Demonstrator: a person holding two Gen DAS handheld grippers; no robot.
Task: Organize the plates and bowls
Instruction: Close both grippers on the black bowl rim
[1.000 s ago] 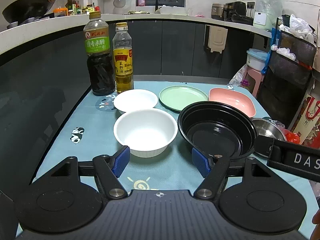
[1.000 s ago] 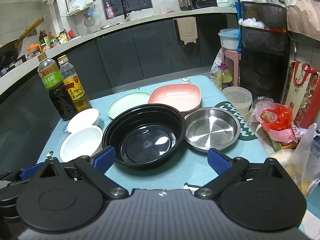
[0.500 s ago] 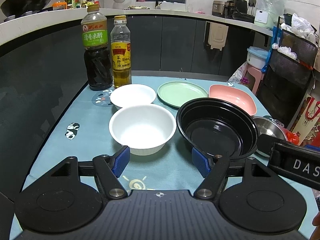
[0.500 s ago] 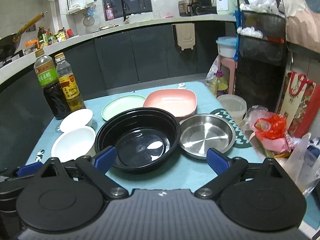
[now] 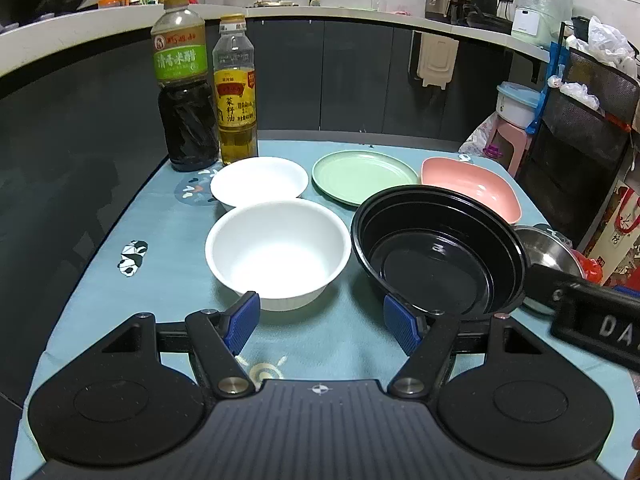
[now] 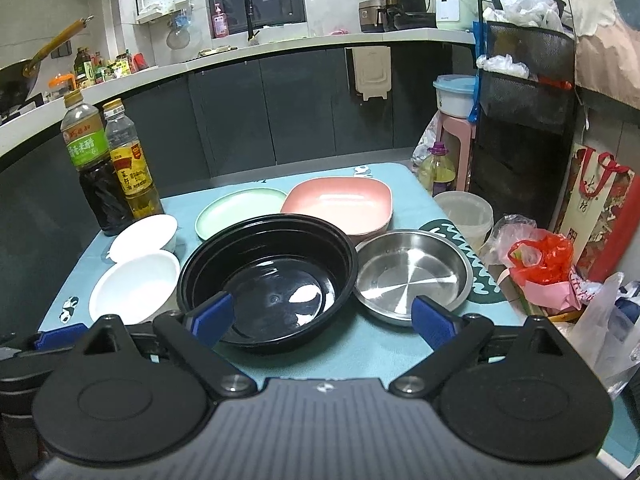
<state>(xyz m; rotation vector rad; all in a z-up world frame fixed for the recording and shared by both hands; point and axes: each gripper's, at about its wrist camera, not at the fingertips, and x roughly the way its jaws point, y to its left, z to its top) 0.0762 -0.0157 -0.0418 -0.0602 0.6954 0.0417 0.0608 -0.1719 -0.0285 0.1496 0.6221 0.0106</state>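
On the teal tablecloth (image 5: pixel 168 240) stand a near white bowl (image 5: pixel 278 252), a second white bowl (image 5: pixel 259 179) behind it, a green plate (image 5: pixel 364 174), a pink dish (image 5: pixel 470 188), a large black bowl (image 5: pixel 438 252) and a steel dish (image 6: pixel 412 274). My left gripper (image 5: pixel 322 322) is open, just short of the near white bowl, nothing between its pads. My right gripper (image 6: pixel 322 318) is open in front of the black bowl (image 6: pixel 268 276) and steel dish. The same white bowls (image 6: pixel 136 286), green plate (image 6: pixel 240 210) and pink dish (image 6: pixel 340 204) show in the right wrist view.
Two bottles, dark vinegar (image 5: pixel 184 88) and yellow oil (image 5: pixel 236 92), stand at the table's far left corner. A white tub (image 6: pixel 466 214) and plastic bags (image 6: pixel 540 264) sit off the right edge. A dark cabinet run (image 5: pixel 360 80) lies behind.
Both views have drawn back and tilted up slightly; the dishes sit a little farther off. Nothing on the table moved and both grippers stayed open.
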